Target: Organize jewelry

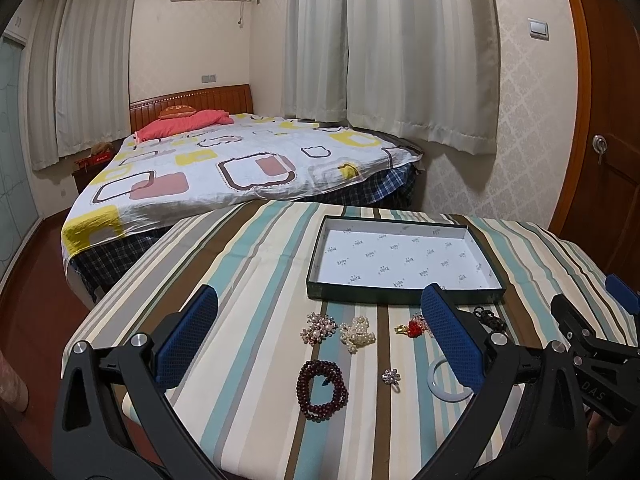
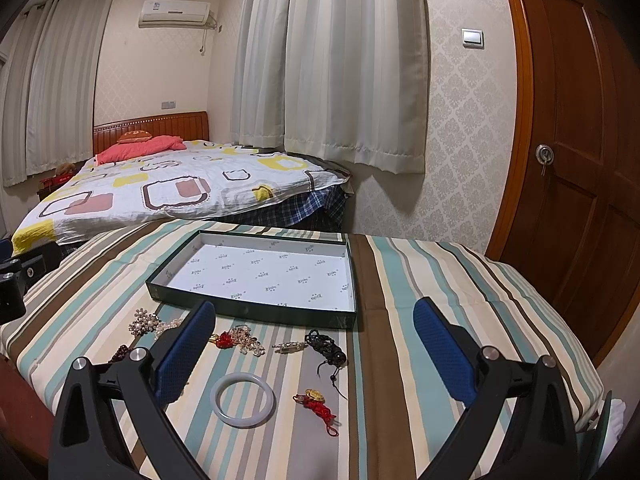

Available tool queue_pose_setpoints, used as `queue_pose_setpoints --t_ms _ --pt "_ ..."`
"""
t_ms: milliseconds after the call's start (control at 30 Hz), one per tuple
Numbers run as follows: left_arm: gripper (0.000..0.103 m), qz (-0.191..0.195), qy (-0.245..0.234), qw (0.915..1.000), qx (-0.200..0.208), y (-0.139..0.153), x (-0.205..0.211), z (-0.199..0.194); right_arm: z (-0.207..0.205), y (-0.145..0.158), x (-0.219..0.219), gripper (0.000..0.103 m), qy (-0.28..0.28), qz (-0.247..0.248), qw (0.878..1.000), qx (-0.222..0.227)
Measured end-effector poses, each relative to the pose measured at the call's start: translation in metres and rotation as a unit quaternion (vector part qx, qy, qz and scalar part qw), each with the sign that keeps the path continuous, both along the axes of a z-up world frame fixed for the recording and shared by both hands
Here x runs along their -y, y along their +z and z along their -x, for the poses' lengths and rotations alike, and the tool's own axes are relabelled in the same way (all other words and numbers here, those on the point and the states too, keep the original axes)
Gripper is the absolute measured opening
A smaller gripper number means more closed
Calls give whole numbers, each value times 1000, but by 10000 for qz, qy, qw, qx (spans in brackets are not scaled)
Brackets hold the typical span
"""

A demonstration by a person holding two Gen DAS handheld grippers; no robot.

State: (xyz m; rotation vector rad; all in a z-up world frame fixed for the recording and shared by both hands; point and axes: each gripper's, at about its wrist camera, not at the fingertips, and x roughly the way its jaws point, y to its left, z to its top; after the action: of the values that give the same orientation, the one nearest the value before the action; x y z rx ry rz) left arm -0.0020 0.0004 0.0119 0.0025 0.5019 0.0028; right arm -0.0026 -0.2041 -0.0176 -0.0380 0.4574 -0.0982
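Note:
A shallow dark green box (image 1: 400,295) (image 2: 248,307) with a white printed lining lies on the striped table, with nothing in it. In front of it jewelry is spread out: a pink flower brooch (image 1: 317,327) (image 2: 145,320), a pearl brooch (image 1: 357,333), a dark red bead bracelet (image 1: 322,390), a small silver flower ring (image 1: 391,377), a white jade bangle (image 2: 243,399) (image 1: 437,380), a black cord charm (image 2: 326,347), a red knot with a gold charm (image 2: 318,404), a gold-and-red brooch (image 2: 240,340). My left gripper (image 1: 318,334) and right gripper (image 2: 314,344) hover open above the pieces.
The table carries a striped cloth (image 1: 256,264); its front edge is close to me. Behind it stands a bed (image 1: 240,160) with a patterned quilt. Curtains (image 1: 400,48) hang at the back. At the right is a wooden door (image 2: 580,160).

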Motion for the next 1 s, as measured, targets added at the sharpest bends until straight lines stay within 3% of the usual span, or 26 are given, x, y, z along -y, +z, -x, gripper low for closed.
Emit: queue_pose_setpoints --t_ms 1000 --pt "99 10 4 10000 -1 -1 0 0 1 1 0 97 3 16 10000 18"
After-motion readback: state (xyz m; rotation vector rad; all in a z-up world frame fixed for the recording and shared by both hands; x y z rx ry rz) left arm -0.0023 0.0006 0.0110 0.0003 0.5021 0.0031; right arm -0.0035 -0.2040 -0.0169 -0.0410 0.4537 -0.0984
